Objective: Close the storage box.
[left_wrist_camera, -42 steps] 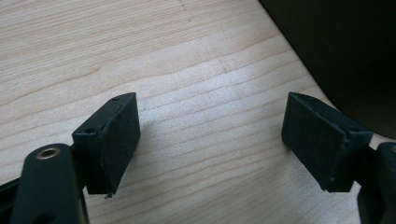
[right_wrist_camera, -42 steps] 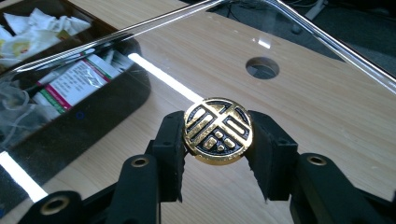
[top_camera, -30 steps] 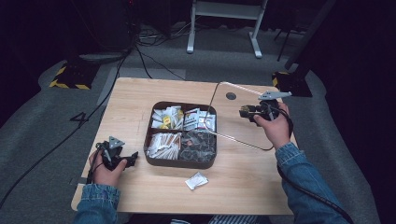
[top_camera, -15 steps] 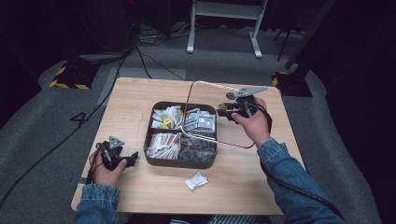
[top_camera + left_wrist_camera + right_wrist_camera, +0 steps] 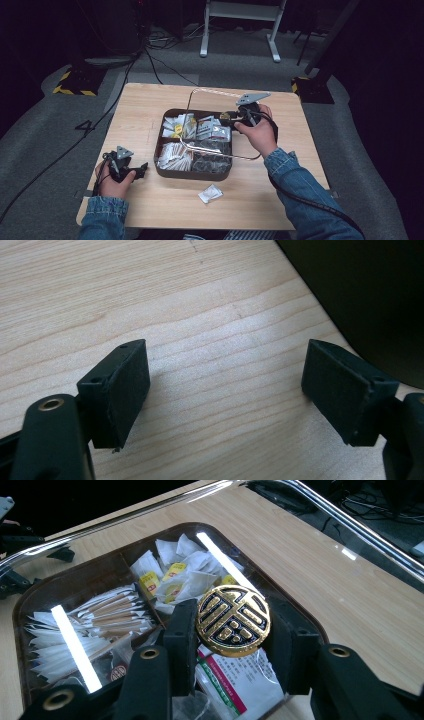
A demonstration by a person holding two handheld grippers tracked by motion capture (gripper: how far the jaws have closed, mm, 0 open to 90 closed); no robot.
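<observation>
A dark brown compartment tray [image 5: 192, 175] sits mid-table, holding white sachets [image 5: 175, 156], tea bags [image 5: 181, 124] and packets. A clear lid with a metal rim [image 5: 212, 92] hangs tilted over the tray's right half. My right gripper [image 5: 231, 117] is shut on the lid's round gold knob [image 5: 232, 620], which sits between its jaws [image 5: 232, 635] above the tray [image 5: 30, 605]. My left gripper [image 5: 141, 170] rests low on the table left of the tray, open, with bare wood between its jaws [image 5: 225, 390].
A loose white sachet [image 5: 210, 193] lies on the table [image 5: 140, 100] in front of the tray. Cables [image 5: 150, 55] and a white stand [image 5: 240, 25] are on the floor beyond the table's far edge. The tray's dark wall [image 5: 370, 295] is close to the left gripper.
My right gripper has carried the clear lid leftwards from the table's right side to above the tray. The left gripper has stayed put.
</observation>
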